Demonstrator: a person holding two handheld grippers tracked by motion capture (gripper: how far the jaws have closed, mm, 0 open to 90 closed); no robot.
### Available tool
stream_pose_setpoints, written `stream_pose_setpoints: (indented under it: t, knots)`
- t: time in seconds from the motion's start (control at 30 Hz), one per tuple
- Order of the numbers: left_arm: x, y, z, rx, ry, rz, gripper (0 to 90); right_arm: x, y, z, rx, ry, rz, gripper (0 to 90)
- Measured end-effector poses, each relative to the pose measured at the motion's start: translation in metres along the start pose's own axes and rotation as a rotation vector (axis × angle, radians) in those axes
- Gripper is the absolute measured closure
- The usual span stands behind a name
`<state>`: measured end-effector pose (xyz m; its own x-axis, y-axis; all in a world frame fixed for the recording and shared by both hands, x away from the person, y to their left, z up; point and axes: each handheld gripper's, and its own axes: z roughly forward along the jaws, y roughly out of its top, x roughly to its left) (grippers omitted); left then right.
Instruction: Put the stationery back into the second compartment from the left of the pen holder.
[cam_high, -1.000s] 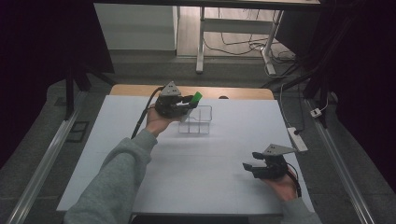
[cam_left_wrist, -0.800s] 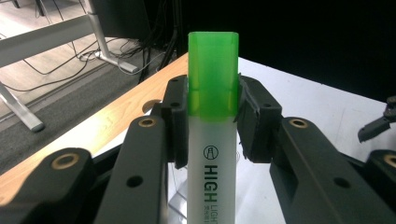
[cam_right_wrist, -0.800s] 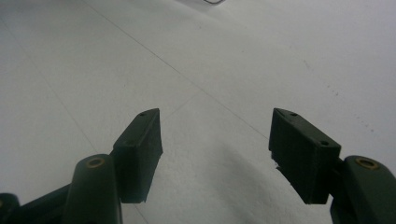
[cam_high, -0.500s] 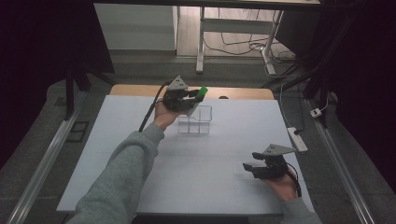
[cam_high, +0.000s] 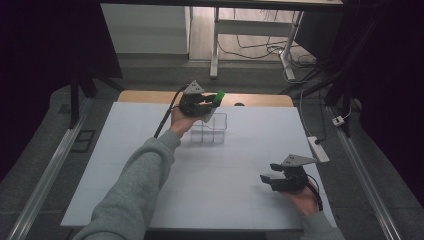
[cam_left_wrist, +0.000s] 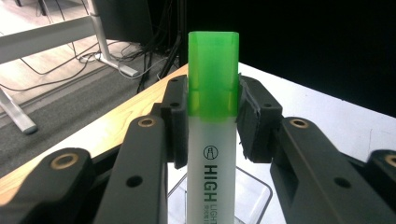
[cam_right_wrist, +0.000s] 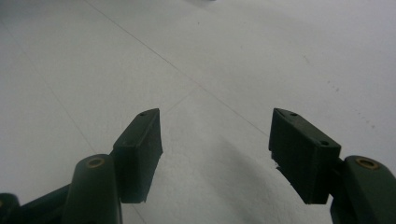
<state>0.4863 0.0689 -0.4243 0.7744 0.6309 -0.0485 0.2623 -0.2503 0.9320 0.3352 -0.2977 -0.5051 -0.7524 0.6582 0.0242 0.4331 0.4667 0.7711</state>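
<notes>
**Q:** What am I holding right now, and where is it?

**A:** My left gripper (cam_left_wrist: 212, 116) is pinching a green-capped highlighter (cam_left_wrist: 212, 107). The pads (cam_left_wrist: 254, 116) press on both sides of it at the seam where the translucent cap meets the white barrel. From above, the left gripper (cam_high: 200, 104) is at the far side of the white table (cam_high: 125, 165), with the highlighter (cam_high: 218, 97) tilted, cap pointing up and away from me. A clear plastic organizer (cam_high: 210, 130) with small compartments sits on the table just below and on the near side of the gripper; its rim (cam_left_wrist: 252, 179) also shows under the barrel in the left gripper view.

**Q:** And the other hand?

**A:** My right gripper (cam_high: 272, 179) rests low near the right front edge of the table, well apart from the organizer. In the right gripper view the jaws stand spread with nothing but bare table between them.

**Q:** How do I do this step well?

**A:** I judge the work to be setting the highlighter into a compartment. I would tip the wrist so the barrel's hidden lower end points straight down, centre it over one cell, then lower it inside the walls before letting go. The organizer looks light, so a nudge against its wall could slide it; the right gripper could steady it if needed
</notes>
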Motion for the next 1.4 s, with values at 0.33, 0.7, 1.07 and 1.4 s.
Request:
stream_pose_setpoints:
  t: [0.33, 0.7, 1.07, 1.4]
  knots:
    - [0.003, -0.004, 0.0, 0.05, -0.015, -0.016, 44.2, 0.001, 0.0, 0.001, 0.007, 0.001, -0.002, 34.0]
    - [-0.002, 0.0, -0.01, 0.092, -0.021, 0.008, 37.9, 0.001, 0.0, 0.001, 0.002, 0.002, -0.004, 33.9]
    - [-0.006, -0.007, -0.031, 0.133, -0.033, 0.028, 37.8, 0.001, 0.001, 0.001, 0.001, -0.001, -0.008, 33.9]
    - [-0.01, -0.025, -0.069, 0.136, -0.022, 0.044, 37.5, 0.003, 0.002, 0.0, -0.004, -0.001, -0.013, 34.0]
